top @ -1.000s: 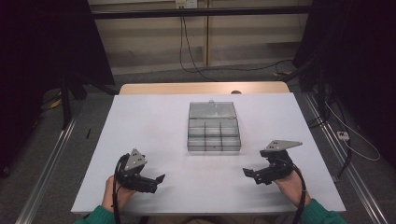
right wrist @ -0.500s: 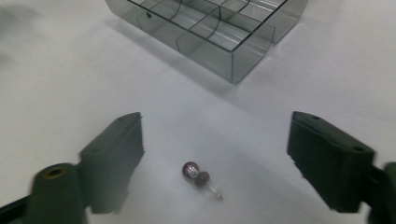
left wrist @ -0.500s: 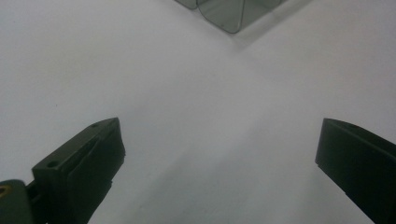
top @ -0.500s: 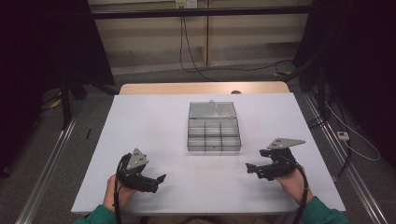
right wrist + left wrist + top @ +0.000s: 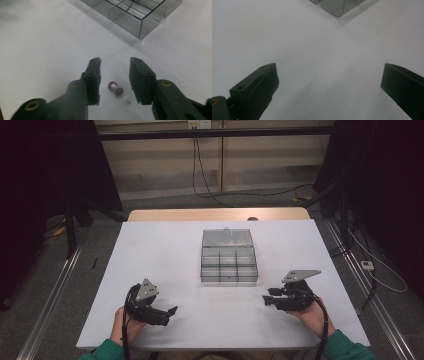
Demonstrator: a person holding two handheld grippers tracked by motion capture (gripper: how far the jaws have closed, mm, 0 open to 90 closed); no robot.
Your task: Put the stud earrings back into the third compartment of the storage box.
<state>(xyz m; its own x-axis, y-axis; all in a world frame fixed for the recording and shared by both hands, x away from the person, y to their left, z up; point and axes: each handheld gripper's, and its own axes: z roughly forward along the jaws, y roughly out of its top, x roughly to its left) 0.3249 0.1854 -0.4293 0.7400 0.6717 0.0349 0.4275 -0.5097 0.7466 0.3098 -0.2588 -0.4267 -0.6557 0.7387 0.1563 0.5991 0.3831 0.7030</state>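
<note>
Right tongs (image 5: 115,75), jaws just closing, straddle a small dark-red beaded pin (image 5: 116,89) without contact; left tongs (image 5: 327,82) stand wide open.

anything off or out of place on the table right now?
One thing: a small dark red earring lies loose on the white table, outside the clear compartment box. It sits between the jaws of the right gripper, which have just been closing but do not touch it. The box stands square with its lid open.
</note>
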